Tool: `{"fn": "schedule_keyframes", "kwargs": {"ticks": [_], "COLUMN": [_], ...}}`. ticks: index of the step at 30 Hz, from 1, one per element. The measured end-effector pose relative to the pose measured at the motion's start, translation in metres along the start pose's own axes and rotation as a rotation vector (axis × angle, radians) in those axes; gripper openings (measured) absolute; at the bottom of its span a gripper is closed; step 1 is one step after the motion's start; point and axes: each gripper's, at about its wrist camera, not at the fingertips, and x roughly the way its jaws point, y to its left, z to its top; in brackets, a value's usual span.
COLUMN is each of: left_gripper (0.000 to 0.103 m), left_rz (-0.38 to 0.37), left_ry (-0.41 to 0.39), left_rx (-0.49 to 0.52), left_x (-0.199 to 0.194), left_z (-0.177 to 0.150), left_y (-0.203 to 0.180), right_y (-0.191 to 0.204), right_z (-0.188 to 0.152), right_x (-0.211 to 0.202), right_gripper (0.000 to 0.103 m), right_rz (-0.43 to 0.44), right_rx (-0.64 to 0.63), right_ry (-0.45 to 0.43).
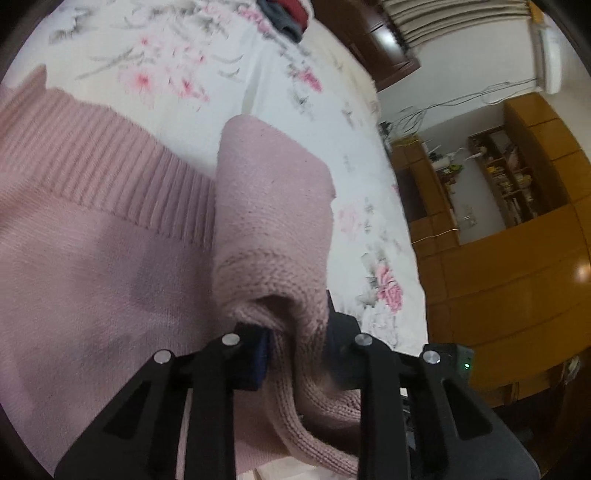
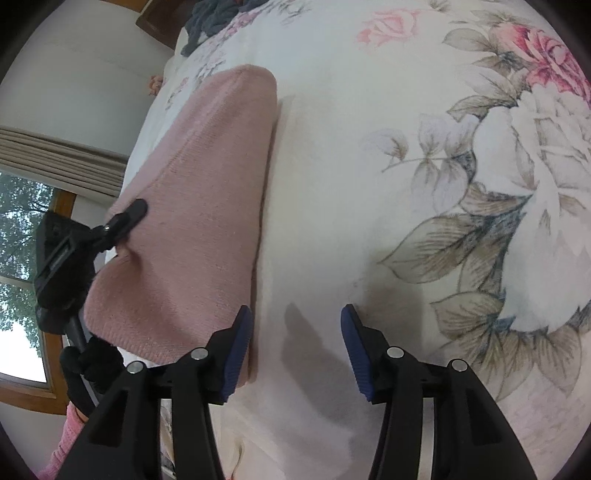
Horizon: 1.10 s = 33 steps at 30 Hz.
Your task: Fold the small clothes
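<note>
One large bed with a white floral-printed sheet (image 2: 332,166) carries everything in view, and on it lies the pink knitted sweater (image 1: 92,240), spread flat with its ribbed hem toward the far side in the left wrist view. A sleeve, or a side part, of this sweater (image 1: 269,206) is raised off the body of the garment and bends over toward the camera. The left hand-held gripper (image 1: 295,354) has its two fingers pressed together on the knitted edge of this raised part, so it is gripping the sweater. In the right wrist view the same gripper shows from outside at the left edge of the pink cloth. The right hand-held gripper (image 2: 295,343) is spread wide and holds nothing; its left blue pad (image 2: 236,354) is touching or just beside the near corner of the sweater, and only bare sheet lies between the fingers. I judge that a fold is in progress: one side is being carried across the body of the garment. The next move probably calls for laying this part flat and straight, while the right gripper takes the near corner or hem. A pile of dark and red clothes (image 1: 288,14) lies far off on the bed. No brand, label or writing can be read anywhere.
</note>
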Motion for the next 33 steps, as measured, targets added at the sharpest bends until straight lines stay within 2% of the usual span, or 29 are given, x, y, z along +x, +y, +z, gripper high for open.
{"fn": "schedule_keyframes", "kwargs": {"ticks": [5, 12, 22, 26, 33], "left_gripper": [0.022, 0.022, 0.022, 0.022, 0.023], "left_rz": [-0.013, 0.037, 0.088, 0.113, 0.162], "left_ry": [-0.057, -0.129, -0.191, -0.201, -0.114], "left_rx": [0.022, 0.048, -0.043, -0.071, -0.128], "left_x": [-0.039, -0.104, -0.176, -0.186, -0.160], "left_z": [0.002, 0.011, 0.015, 0.017, 0.011], "left_y": [0.006, 0.023, 0.086, 0.111, 0.155], "right_y": [0.016, 0.045, 0.097, 0.110, 0.124], "right_z": [0.000, -0.001, -0.018, -0.028, -0.035], "right_x": [0.001, 0.010, 0.042, 0.057, 0.081], "right_gripper": [0.052, 0.055, 0.061, 0.061, 0.061], "right_rz": [0.007, 0.054, 0.133, 0.143, 0.155], "right_rx": [-0.047, -0.110, -0.215, -0.238, -0.247], "right_ry": [-0.002, 0.002, 0.058, 0.098, 0.164]}}
